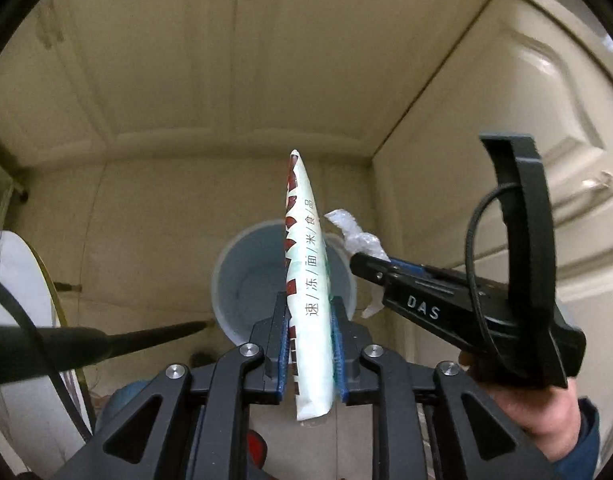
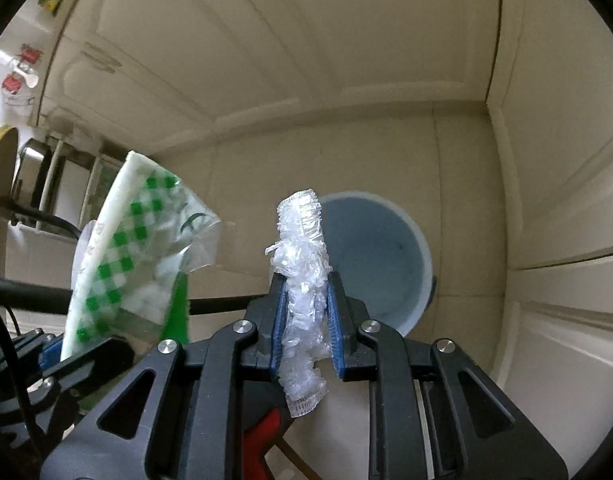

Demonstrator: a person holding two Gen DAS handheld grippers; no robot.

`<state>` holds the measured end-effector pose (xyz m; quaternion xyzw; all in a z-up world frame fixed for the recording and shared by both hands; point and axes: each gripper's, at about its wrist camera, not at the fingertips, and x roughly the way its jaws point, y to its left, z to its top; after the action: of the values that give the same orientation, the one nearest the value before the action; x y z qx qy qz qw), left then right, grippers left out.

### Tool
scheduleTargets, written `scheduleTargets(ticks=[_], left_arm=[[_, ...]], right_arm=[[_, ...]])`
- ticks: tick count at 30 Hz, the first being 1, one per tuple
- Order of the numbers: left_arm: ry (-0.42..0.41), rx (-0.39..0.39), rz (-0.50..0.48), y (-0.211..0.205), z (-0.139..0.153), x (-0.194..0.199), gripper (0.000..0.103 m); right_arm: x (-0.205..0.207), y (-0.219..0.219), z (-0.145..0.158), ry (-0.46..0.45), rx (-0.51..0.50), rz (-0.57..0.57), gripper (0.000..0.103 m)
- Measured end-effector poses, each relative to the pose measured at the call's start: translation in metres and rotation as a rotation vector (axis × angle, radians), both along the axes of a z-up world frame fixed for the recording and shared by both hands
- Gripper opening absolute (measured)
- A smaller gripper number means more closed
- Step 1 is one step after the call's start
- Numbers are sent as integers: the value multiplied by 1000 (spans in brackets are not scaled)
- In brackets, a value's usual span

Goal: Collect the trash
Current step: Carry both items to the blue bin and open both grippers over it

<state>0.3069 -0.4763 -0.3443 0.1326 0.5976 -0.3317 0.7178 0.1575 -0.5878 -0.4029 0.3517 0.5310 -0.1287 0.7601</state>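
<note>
We see a flat food wrapper (image 1: 308,292), white and pale green with red marks and a column of Chinese characters down its edge, standing edge-on and nearly upright between the blue pads of our left tongs (image 1: 309,344), which are closed narrowly on its lower half. From the right wrist view the same wrapper (image 2: 122,252) shows its broad face, a green-and-white check pattern with a clear torn flap, leaning at the left of the picture. Our right tongs (image 2: 305,328) are likewise pinched narrowly on a crumpled strip of clear plastic film (image 2: 304,280), which sticks out above and below the pads; in the left view that film (image 1: 356,236) pokes from the tip of the right tongs (image 1: 366,268), just beside the wrapper and to its right. Beyond both pieces stands a pale blue bucket (image 1: 226,280), its mouth turned toward us; its inside looks bare as far as we can tell, though the wrapper and film cover part of it. In the right view the bucket (image 2: 418,248) sits just behind the film. The bucket rests on a beige tiled floor (image 1: 154,216) in a corner of cream panelled cabinet doors (image 1: 486,168). A round white surface (image 1: 10,280) with a thin gold rim shows at the left edge, with a dark cable (image 1: 22,312) crossing it.
</note>
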Motion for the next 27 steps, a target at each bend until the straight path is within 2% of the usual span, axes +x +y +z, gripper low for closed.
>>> scheduleTargets(ticks=[2, 3, 4, 5, 6, 7, 9, 11, 14, 20, 25, 27], left_arm=[[20, 24, 3, -9, -10, 14, 21], [18, 30, 5, -12, -12, 19, 30], [9, 36, 8, -14, -12, 23, 37], [-6, 41, 8, -20, -12, 27, 51], [-31, 51, 9, -22, -11, 29, 59], [-53, 61, 7, -25, -10, 33, 62], [-71, 70, 11, -28, -8, 38, 66], [-79, 62, 17, -29, -4, 42, 67], [-114, 56, 16, -28, 6, 45, 68], [-215, 0, 22, -26, 50, 49, 76], [-295, -99, 18, 2, 103, 44, 81], [-360, -148, 26, 18, 134, 43, 87]], right_arm=[[10, -2, -13, 17, 13, -13, 22], [13, -4, -16, 24, 16, -15, 23], [16, -5, -21, 33, 23, -19, 28], [15, -3, -23, 34, 23, -27, 43], [17, -3, -23, 35, 19, -40, 53], [16, -8, -25, 28, 19, -52, 62], [8, -4, -27, 19, 20, -68, 67], [0, -8, -26, 18, 7, -92, 89], [-20, -19, -18, -12, 8, -132, 102], [-40, -25, 16, -62, -11, -206, 103], [-58, -20, 78, -159, -58, -254, 103], [-61, -13, 108, -201, -91, -259, 103]])
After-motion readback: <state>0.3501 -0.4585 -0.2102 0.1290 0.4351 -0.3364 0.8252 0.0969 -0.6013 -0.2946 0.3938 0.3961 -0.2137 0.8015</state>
